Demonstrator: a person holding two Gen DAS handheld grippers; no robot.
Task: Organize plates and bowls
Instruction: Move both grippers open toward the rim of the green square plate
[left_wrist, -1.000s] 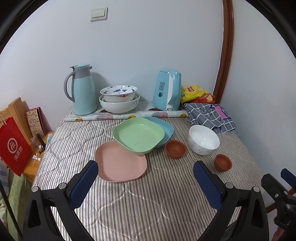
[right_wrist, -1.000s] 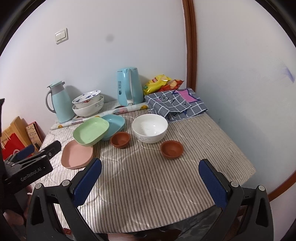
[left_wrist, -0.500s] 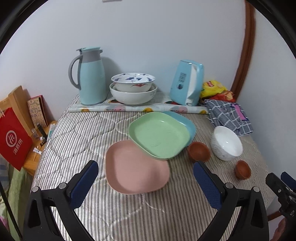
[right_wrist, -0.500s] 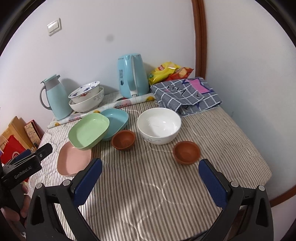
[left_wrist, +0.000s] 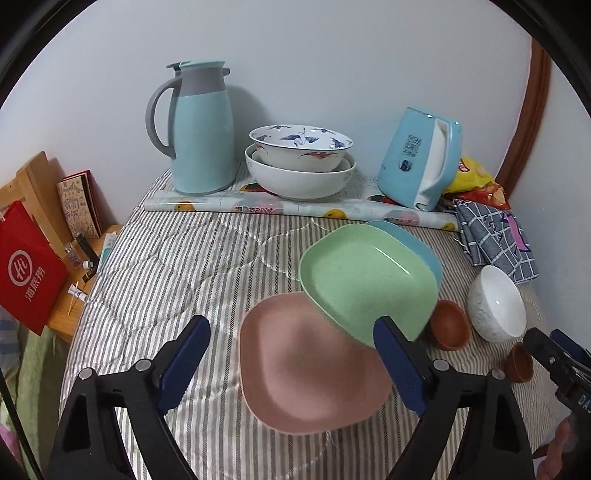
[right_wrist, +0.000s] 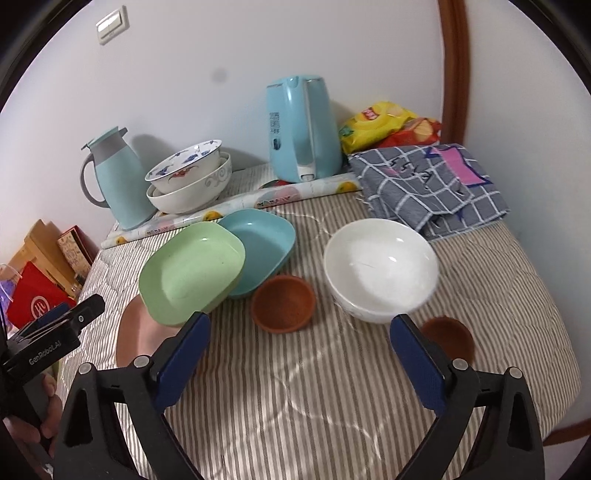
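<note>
A pink plate (left_wrist: 310, 369) lies on the striped cloth, with a green plate (left_wrist: 365, 280) overlapping its far edge and a blue plate (right_wrist: 258, 240) under the green one's right side. A white bowl (right_wrist: 380, 269) and two small brown bowls (right_wrist: 282, 302) (right_wrist: 448, 336) sit to the right. My left gripper (left_wrist: 291, 358) is open just above the pink plate. My right gripper (right_wrist: 299, 350) is open above the cloth, in front of the nearer brown bowl and the white bowl.
At the back stand a teal jug (left_wrist: 201, 129), two stacked patterned bowls (left_wrist: 299, 166), a rolled mat (left_wrist: 295, 210) and a blue kettle (left_wrist: 421, 158). A checked cloth (right_wrist: 428, 184) and snack bags (right_wrist: 388, 125) lie at the back right. A red bag (left_wrist: 26, 266) stands left of the table.
Both grippers have moved forward and lower toward the dishes. The left one has closed in over the pink plate, the right one toward the brown and white bowls.
</note>
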